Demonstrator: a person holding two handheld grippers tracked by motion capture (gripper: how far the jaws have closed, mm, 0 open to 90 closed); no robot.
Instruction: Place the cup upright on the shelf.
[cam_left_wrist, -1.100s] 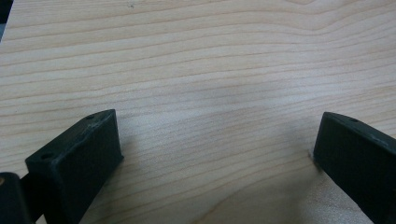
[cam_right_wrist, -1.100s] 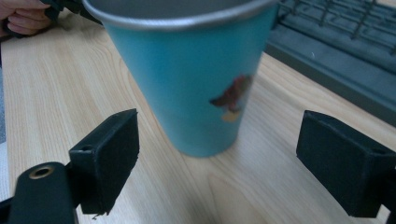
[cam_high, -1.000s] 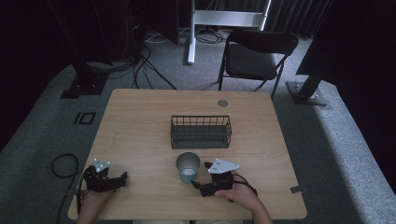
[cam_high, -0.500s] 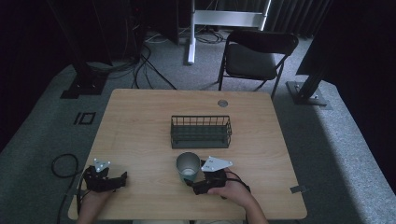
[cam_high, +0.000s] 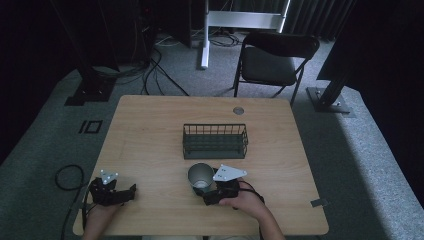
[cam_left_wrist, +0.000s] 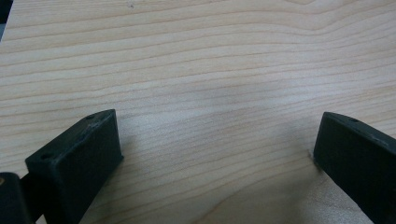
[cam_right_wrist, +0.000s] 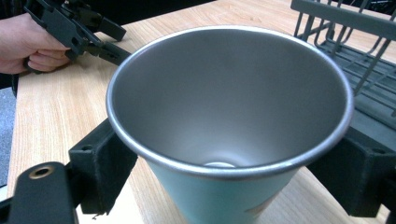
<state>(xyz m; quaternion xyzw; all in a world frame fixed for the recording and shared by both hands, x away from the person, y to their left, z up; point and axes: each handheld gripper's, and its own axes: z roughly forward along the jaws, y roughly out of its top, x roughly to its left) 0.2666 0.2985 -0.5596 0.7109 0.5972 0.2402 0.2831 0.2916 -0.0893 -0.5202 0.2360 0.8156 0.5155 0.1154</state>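
My right claw (cam_right_wrist: 224, 186) straddles the light, stiff, slick metal cup (cam_right_wrist: 229, 116) below its flared rim, jaws not visibly clamped; my left claw (cam_left_wrist: 215, 158) gapes empty.

- The right gripper (cam_high: 207, 192) sits near the front middle of the counter (cam_high: 150, 140), held by the right hand (cam_high: 245, 202), whose forearm enters from the bottom edge.
- Its jaws stand apart, one on each side of the cup (cam_right_wrist: 229, 116).
- The left gripper (cam_high: 131, 192) rests low at the front left corner in the left hand (cam_high: 100, 212), jaws spread wide over bare wood.
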